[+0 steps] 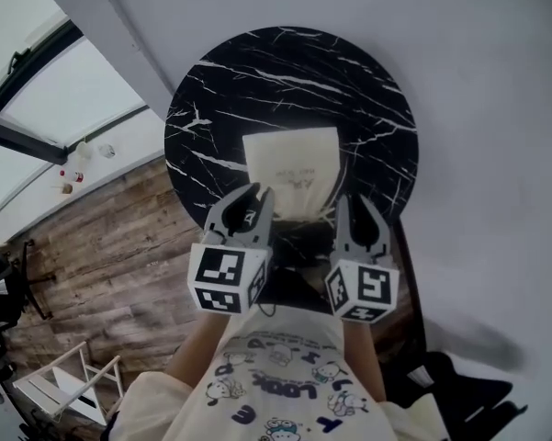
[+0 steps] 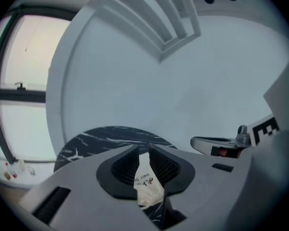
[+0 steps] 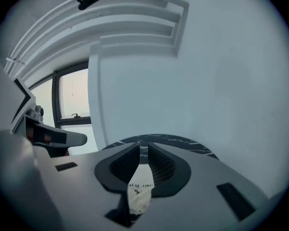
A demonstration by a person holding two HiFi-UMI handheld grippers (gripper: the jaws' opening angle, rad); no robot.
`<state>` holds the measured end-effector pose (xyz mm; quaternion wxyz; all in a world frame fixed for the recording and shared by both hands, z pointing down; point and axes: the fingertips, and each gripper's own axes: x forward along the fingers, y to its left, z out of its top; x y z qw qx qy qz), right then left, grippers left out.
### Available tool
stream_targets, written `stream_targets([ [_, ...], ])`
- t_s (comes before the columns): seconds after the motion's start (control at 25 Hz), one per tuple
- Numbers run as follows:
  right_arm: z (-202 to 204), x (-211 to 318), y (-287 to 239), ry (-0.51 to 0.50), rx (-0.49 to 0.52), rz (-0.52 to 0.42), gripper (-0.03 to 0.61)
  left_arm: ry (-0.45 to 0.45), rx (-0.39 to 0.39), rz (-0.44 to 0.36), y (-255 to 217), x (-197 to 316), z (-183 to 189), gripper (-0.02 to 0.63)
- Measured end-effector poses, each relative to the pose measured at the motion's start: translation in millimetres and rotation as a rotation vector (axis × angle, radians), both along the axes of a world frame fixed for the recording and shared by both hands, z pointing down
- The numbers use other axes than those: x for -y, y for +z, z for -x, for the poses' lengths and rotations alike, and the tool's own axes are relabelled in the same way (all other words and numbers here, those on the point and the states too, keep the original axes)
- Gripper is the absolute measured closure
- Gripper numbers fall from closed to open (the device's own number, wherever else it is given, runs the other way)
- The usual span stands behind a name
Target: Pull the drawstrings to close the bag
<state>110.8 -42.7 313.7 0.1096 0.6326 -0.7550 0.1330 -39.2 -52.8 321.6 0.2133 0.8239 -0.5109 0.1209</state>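
The cream bag [image 1: 289, 162] is laid flat on the round black marble table [image 1: 257, 72]. Above the table's near edge, the left gripper [image 1: 251, 195] and right gripper [image 1: 355, 204] are held, jaws narrowly parted, nothing gripped.

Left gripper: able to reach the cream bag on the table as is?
Likely yes. The left gripper hangs above the near side of the table, the bag just ahead of it, nothing between them; its jaws stand slightly apart, empty.
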Motion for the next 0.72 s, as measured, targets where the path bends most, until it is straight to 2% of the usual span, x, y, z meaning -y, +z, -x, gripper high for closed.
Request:
stream_targets([
  [0.12, 7, 2, -32, -0.004, 0.010, -0.082, 0.515, -0.026, 0.124, -0.153, -33, 6, -2, 0.539],
  [0.24, 14, 1, -53, -0.022, -0.011, -0.143, 0.516, -0.069, 0.181, -0.261, -58, 8, -3, 0.548],
  [0.44, 16, -1, -67, -0.016, -0.052, -0.203, 0.527, -0.108, 0.132, -0.300, -74, 7, -4, 0.552],
  [0.72, 12, 0, -75, -0.005, -0.069, -0.227, 0.540, -0.139, 0.129, -0.313, -79, 5, 0, 0.554],
])
